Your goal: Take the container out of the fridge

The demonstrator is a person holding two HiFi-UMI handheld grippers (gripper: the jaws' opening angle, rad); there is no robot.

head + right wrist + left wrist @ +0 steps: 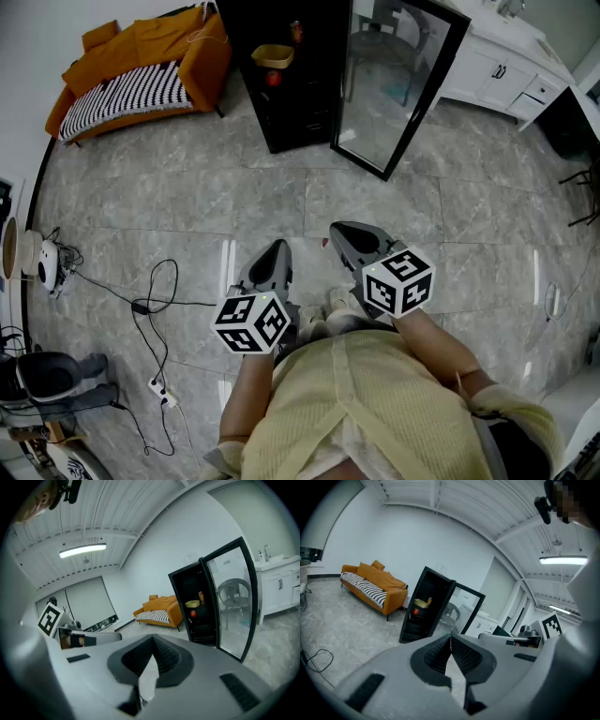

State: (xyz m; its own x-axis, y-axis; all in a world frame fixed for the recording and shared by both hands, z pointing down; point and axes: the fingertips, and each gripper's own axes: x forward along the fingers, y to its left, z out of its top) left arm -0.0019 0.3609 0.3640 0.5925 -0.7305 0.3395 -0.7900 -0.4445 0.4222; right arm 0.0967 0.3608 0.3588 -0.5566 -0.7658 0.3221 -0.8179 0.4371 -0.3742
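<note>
A black fridge (281, 103) stands across the room with its glass door (398, 84) swung open. On an upper shelf sits a yellow container (273, 56), with a red round item (273, 78) below it and a can (296, 30) behind. The fridge (424, 604) and yellow container (422, 603) also show in the left gripper view, and the fridge (197, 604) with the container (192, 604) in the right gripper view. My left gripper (275, 251) and right gripper (339, 232) are held low near my body, far from the fridge. Both have their jaws together, nothing between them.
An orange sofa (141, 66) with a striped cushion stands left of the fridge. Cables and a power strip (159, 394) lie on the tiled floor at left. White cabinets (511, 61) line the right wall. A chair base (56, 380) sits at lower left.
</note>
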